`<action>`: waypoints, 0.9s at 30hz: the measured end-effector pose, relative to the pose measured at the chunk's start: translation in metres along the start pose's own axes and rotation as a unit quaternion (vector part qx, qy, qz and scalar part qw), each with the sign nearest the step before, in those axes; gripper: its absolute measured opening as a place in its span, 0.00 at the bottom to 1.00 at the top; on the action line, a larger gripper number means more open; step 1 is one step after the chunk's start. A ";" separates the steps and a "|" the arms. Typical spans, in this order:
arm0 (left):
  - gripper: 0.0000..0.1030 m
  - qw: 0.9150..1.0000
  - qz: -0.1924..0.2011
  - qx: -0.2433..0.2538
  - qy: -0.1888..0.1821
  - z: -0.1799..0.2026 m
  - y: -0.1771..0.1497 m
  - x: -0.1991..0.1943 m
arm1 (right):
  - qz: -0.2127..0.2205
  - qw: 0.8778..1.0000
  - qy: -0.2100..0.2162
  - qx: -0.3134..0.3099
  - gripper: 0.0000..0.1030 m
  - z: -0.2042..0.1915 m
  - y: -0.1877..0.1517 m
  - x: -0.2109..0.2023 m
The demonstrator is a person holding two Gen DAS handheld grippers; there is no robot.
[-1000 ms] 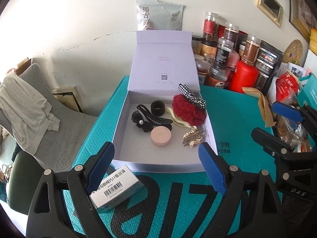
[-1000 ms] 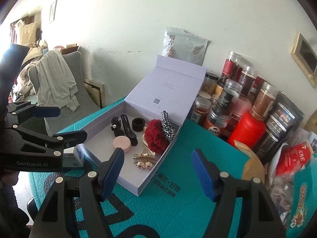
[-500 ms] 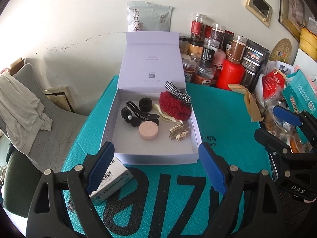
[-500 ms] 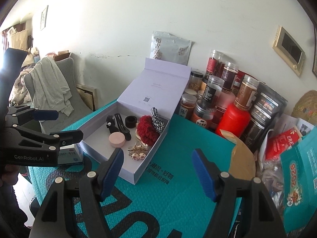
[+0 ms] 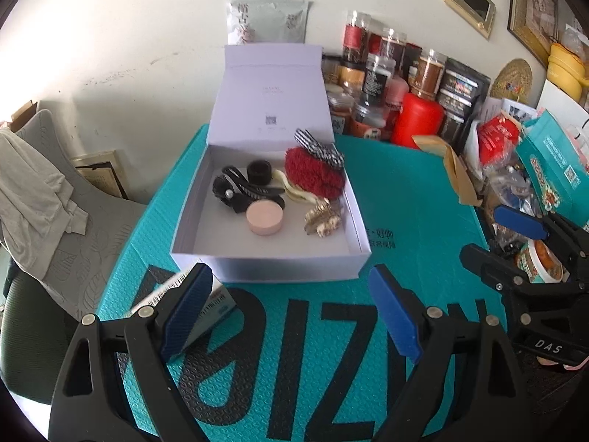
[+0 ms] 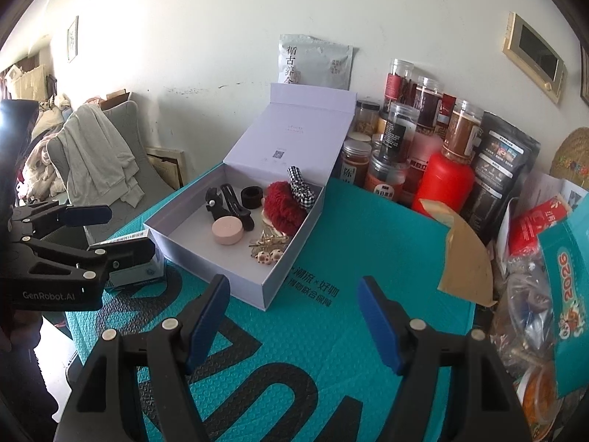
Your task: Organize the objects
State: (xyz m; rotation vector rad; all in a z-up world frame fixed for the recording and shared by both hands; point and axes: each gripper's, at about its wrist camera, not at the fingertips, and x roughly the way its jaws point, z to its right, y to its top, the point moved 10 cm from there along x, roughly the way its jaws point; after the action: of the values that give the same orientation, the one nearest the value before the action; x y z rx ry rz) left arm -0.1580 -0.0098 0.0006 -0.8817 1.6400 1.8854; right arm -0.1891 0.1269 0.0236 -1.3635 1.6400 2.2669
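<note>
Inspection of the worktop (image 5: 405, 191), covered in a teal bubble-textured mailer sheet: an open pale lilac cardboard gift box (image 5: 265, 269) sits near its middle, lid (image 5: 270, 95) standing upright at the far side.

Contents of the box, all loose on its floor: a round pink compact (image 5: 265, 217), a black claw clip with a pearl (image 5: 235, 189), a black elastic hair band (image 5: 258, 172), a fluffy red scrunchie (image 5: 313, 178) with a black-and-white checked bow (image 5: 319, 149) resting on its top, and a gold hair clip (image 5: 322, 217) near the right wall. A small white carton with a barcode (image 5: 217, 304) lies outside, just beside the box's near left corner.

Left gripper (image 5: 291, 313): jaws apart, nothing between them, held above the mailer short of the box's front wall. Right gripper (image 6: 291, 324): jaws apart, empty, near the box's right front corner.

Assessment: the step in hand appears to be the approach, with no item grasped. The carton is the only small item outside the box and is the likely candidate. The next move calls for the left gripper to shift left and down to straddle the carton across its narrow sides; its closeness to the box wall risks a nudge.
</note>
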 end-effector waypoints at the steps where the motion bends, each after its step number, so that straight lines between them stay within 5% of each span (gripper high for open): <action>1: 0.84 1.000 -0.002 0.001 0.002 0.001 -0.002 0.001 | -0.002 1.000 0.000 0.000 0.70 -0.001 -0.002 0.001; 27: 0.84 0.999 -0.009 0.020 0.023 0.003 -0.014 0.003 | -0.010 1.000 -0.014 -0.016 0.70 -0.004 -0.016 0.001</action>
State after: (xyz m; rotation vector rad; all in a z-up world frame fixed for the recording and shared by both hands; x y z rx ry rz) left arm -0.1505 -0.0052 -0.0105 -0.9263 1.6859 1.8271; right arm -0.1797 0.1306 0.0111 -1.3422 1.5809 2.3003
